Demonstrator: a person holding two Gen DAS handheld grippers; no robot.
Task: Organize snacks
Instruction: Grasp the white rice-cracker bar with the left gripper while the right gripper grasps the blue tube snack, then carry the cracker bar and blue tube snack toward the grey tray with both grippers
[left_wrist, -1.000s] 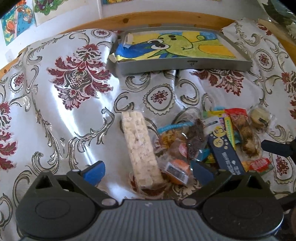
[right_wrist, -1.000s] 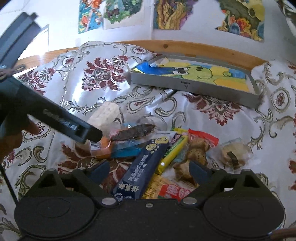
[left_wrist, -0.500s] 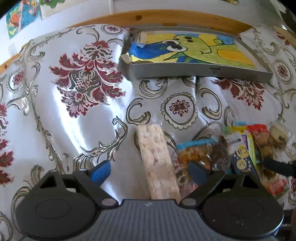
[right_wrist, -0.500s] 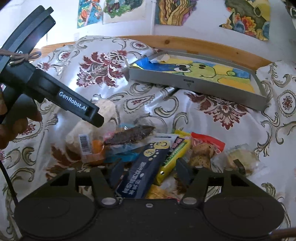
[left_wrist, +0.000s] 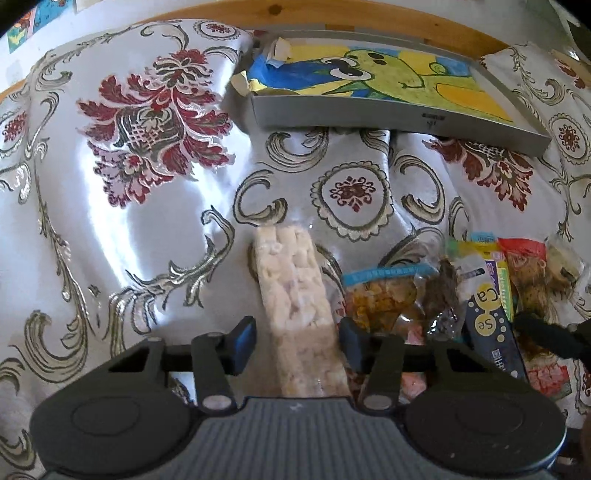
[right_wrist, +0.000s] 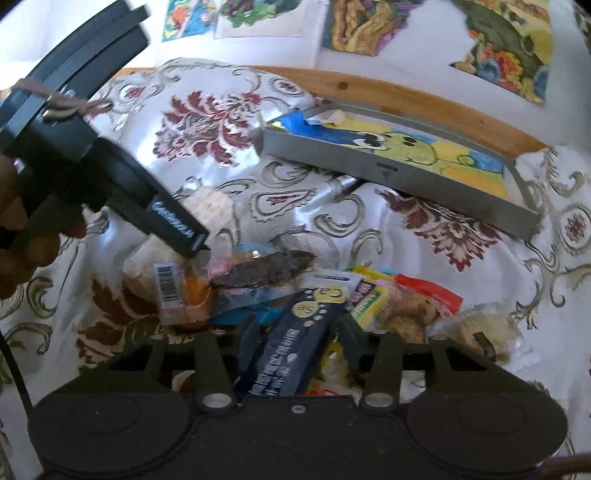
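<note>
A long puffed-rice bar (left_wrist: 291, 288) in clear wrap lies on the floral cloth, running back between my left gripper's (left_wrist: 297, 341) blue pads, which are closed in against its sides. In the right wrist view that gripper's black finger (right_wrist: 177, 229) rests over the same bar (right_wrist: 210, 201). My right gripper (right_wrist: 301, 341) is shut on a dark blue snack pack (right_wrist: 295, 332) in the middle of the snack pile. A grey tray (left_wrist: 369, 110) lined with a cartoon drawing sits behind, holding no snacks.
The pile also holds an orange snack with a barcode (right_wrist: 184, 291), a dark brown bar (right_wrist: 262, 269), a yellow-green pack (right_wrist: 369, 299), a red packet (right_wrist: 417, 310) and a pale cake (right_wrist: 487, 332). A hand (right_wrist: 22, 236) grips the left tool. A wooden edge and wall lie behind the tray.
Both pairs of fingers have narrowed from wide open: the left onto the rice bar, the right onto the blue pack. The left gripper also moved forward along the bar.
</note>
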